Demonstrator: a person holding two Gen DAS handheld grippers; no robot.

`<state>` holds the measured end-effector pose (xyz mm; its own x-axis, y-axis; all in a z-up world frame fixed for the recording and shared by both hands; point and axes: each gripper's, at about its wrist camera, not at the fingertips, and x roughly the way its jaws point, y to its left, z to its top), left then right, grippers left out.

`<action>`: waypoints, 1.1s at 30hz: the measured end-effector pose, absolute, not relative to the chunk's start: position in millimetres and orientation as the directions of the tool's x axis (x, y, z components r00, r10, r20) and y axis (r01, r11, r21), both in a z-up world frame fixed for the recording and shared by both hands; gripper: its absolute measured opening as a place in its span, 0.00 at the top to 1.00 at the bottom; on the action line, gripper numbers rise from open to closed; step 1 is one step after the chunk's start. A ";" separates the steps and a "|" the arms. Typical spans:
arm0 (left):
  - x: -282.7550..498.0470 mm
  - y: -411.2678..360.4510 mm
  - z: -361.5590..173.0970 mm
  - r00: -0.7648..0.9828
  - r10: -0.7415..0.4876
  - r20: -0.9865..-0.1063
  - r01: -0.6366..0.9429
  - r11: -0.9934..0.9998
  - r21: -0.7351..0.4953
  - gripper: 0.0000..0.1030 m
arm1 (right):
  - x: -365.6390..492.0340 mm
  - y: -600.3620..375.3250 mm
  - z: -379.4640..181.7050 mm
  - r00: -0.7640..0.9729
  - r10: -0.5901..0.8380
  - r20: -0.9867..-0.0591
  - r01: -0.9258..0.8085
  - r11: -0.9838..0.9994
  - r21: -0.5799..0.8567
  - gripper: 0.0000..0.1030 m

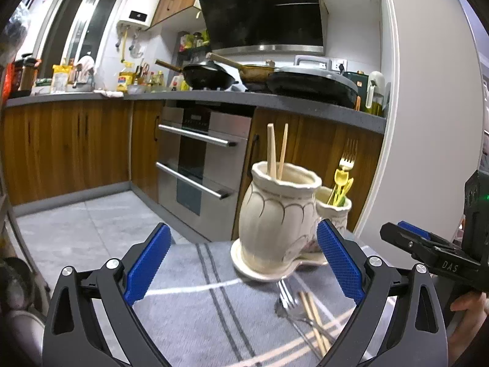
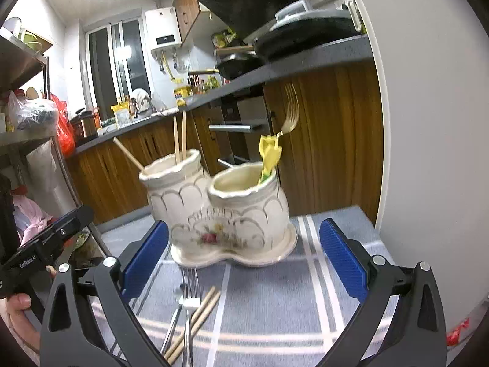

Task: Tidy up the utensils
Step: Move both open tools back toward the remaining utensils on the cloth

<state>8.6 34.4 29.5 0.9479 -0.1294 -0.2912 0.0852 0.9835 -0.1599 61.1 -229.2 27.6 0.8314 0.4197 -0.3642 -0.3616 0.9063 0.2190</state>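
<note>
We note the left gripper [image 1: 243, 263] with its jaws spread wide and nothing between them, low over the cloth-covered surface [image 1: 189, 321]. The right gripper [image 2: 244, 260] is likewise wide and empty.

The twin-pot ceramic holder [image 2: 229, 214] stands on the cloth just ahead of both grippers, near the far edge of the surface; beyond that edge the floor [image 1: 76, 223] drops away. In the right wrist view a white wall [image 2: 428, 122] runs close along the right side of the surface.

The taller pot holds upright chopsticks [image 1: 276, 150]; the shorter pot holds a gold fork [image 2: 290, 116] and yellow plastic utensils [image 2: 269, 156].

Loose on the cloth, just in front of the holder's base, lie silver forks [image 2: 189, 293] and a pair of chopsticks [image 2: 198, 318], touching or overlapping.

The room beyond is a kitchen: wooden cabinets [image 1: 67, 146], an oven [image 1: 198, 159], pans [image 1: 211, 76] on a grey counter.
</note>
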 end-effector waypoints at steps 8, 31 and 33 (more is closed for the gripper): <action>2.8 43.3 18.6 0.931 -0.134 -0.341 0.083 0.984 -0.158 0.07 | 49.6 -225.4 5.2 0.761 0.432 -0.484 -0.349 0.901 0.256 0.05; 3.5 54.8 6.9 0.901 -0.151 -0.407 0.094 0.983 -0.158 0.07 | 27.7 -151.0 -32.1 0.605 0.381 -0.700 -0.499 0.866 0.040 0.65; 3.7 54.4 6.8 0.899 -0.154 -0.410 0.096 0.983 -0.157 0.07 | 31.1 -148.0 -35.0 0.579 0.384 -0.720 -0.508 0.860 0.050 0.80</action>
<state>3.7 54.4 6.8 0.8991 -0.1536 -0.4100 0.0965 0.9829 -0.1567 31.1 -148.0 -35.0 0.5786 0.3836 -0.7198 -0.5083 0.8597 0.0496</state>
